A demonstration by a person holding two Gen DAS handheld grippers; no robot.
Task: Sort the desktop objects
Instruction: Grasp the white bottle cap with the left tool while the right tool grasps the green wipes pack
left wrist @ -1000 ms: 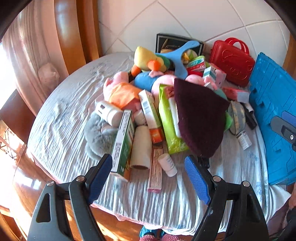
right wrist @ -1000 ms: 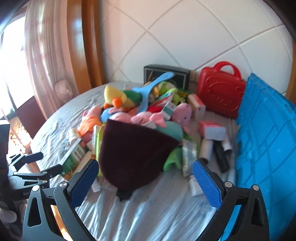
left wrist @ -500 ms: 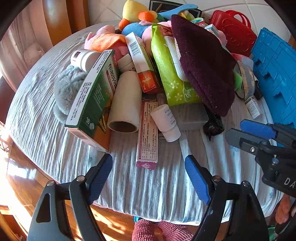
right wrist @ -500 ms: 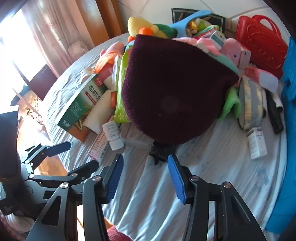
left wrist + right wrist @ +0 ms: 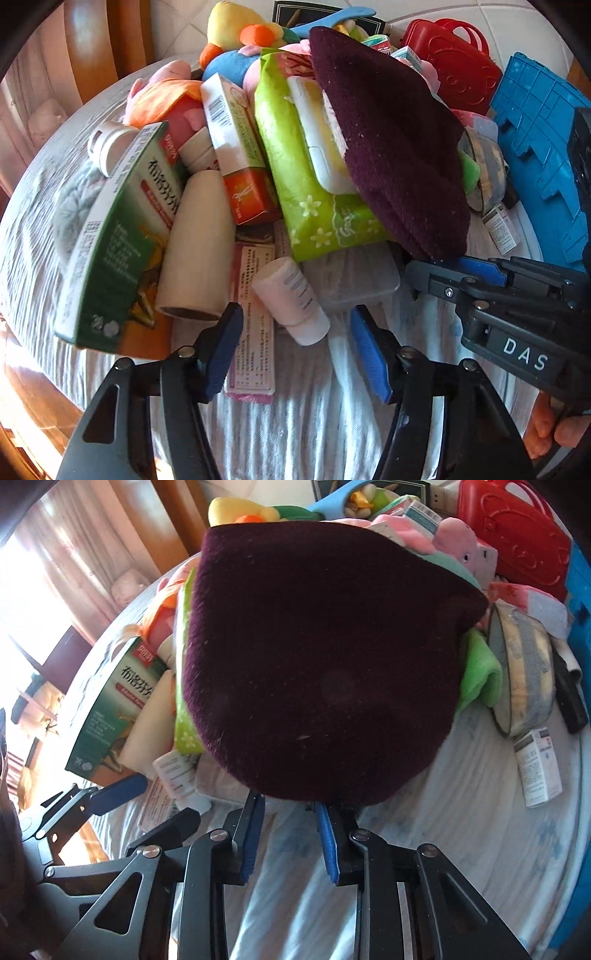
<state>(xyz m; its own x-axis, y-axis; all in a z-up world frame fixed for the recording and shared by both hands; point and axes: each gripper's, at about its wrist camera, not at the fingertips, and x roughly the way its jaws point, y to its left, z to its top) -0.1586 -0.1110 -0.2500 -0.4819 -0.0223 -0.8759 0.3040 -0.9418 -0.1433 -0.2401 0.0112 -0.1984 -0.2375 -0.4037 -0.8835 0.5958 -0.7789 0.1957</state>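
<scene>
At the near edge of the pile: both grippers close in at once.
Maroon hat [image 5: 321, 664]: draped over the middle of the heap, its near rim hanging just above the striped cloth [image 5: 443, 830].
Right gripper [image 5: 290, 825]: jaws narrowed but not closed, tips at the hat's near rim, one to each side of it; whether the pads touch the fabric I cannot tell.
Small white bottle [image 5: 291, 301]: lying on its side at the near left of the pile, partly on a pink leaflet [image 5: 253, 321].
Left gripper [image 5: 295, 341]: wide, empty, fingers on either side of the bottle's near end, apart from it.
Step in hand: reaching for a first pick, probably hat and bottle.
Next move: push the right tips onto the rim, pinch, lift the hat off the green wipes pack [image 5: 310, 192]; the blue crate [image 5: 539, 155] at far right looks a likely destination.
</scene>
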